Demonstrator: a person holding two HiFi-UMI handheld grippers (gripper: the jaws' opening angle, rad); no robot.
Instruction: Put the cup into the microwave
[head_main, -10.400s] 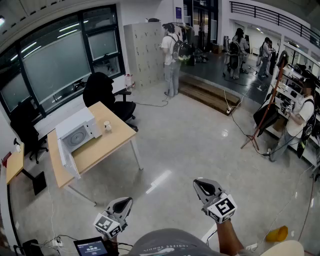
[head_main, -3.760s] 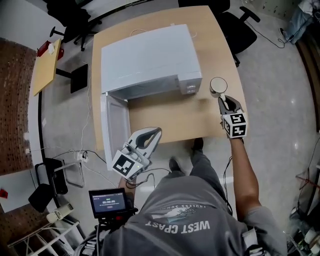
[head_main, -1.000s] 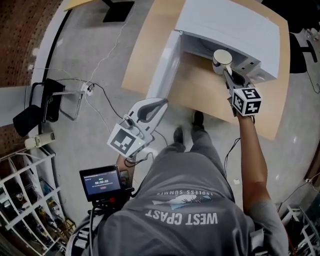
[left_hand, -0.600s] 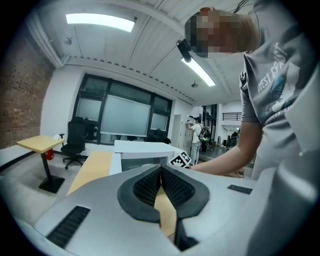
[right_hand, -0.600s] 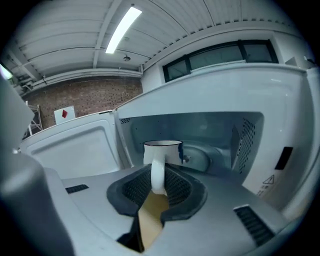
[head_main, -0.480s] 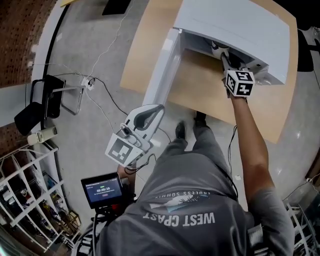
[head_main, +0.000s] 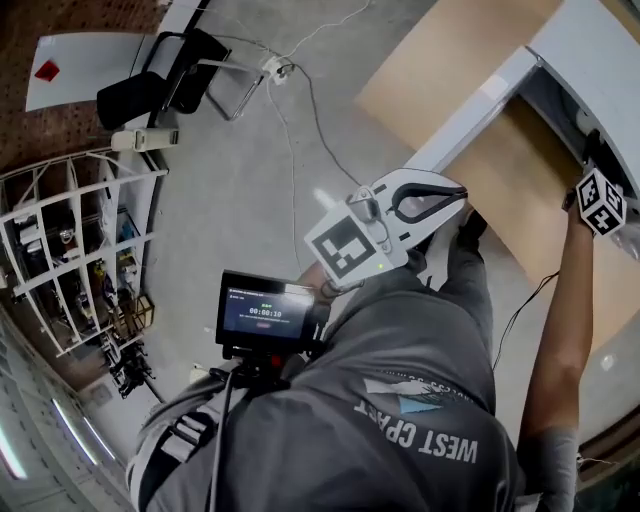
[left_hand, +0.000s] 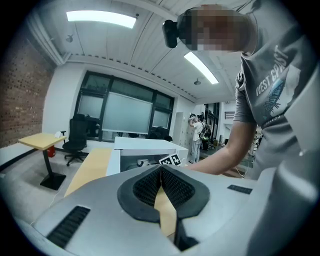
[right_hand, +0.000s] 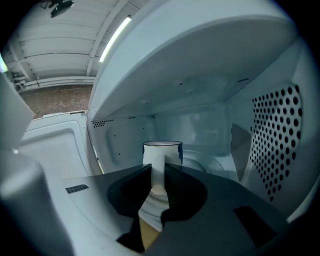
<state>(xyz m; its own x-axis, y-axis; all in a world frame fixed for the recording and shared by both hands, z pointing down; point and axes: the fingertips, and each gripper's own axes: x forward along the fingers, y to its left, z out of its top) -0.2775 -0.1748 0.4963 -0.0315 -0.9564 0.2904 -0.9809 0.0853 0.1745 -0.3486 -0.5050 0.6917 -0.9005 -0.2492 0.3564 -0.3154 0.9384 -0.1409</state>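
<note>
The white cup (right_hand: 162, 152) with a dark rim stands upright inside the white microwave (right_hand: 210, 75). My right gripper (right_hand: 158, 170) is shut on its handle, and the cup's base is hidden behind the jaws. In the head view only the right gripper's marker cube (head_main: 601, 200) shows at the mouth of the microwave (head_main: 600, 60), whose door (head_main: 470, 105) hangs open over the wooden table (head_main: 450, 60). My left gripper (head_main: 458, 194) hovers near the person's body, off the table's front edge. In its own view the left gripper (left_hand: 161, 171) is shut with nothing in it.
The oven's perforated wall (right_hand: 280, 135) is close on the right of the cup. A small screen (head_main: 265, 315) hangs at the person's chest. A white wire rack (head_main: 70, 250), a black chair base (head_main: 150, 85) and cables (head_main: 300, 120) are on the floor at left.
The right gripper has gone deeper into the microwave with the cup, which no longer shows from above. The head view has swung, putting the microwave at the upper right. The left gripper sank a little.
</note>
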